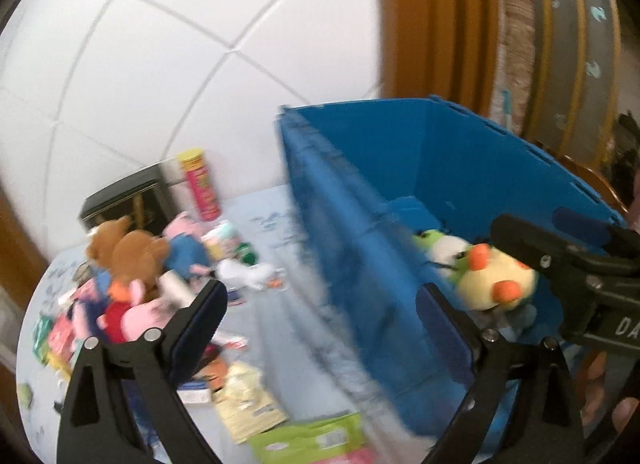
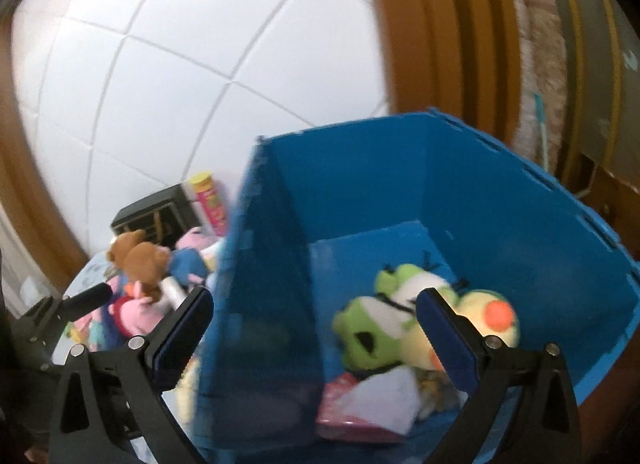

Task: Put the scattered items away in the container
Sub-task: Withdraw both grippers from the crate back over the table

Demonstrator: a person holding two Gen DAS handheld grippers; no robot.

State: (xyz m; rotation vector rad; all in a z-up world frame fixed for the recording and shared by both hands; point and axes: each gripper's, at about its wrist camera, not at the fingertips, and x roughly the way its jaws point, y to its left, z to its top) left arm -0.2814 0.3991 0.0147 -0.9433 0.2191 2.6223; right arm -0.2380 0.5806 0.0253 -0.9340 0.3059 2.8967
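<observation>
Both tools gape empty over the blue bin (image 2: 400,192), left tool (image 1: 320,304) and right tool (image 2: 314,312) straddling its wall, so it's between picks and next comes the toy pile (image 1: 136,284) at the bench's left edge.

White tiled wall (image 1: 160,64) fills the back, a wooden door frame (image 1: 420,24) runs up beside it, and a light blue patterned cloth (image 1: 276,216) covers the table.
</observation>
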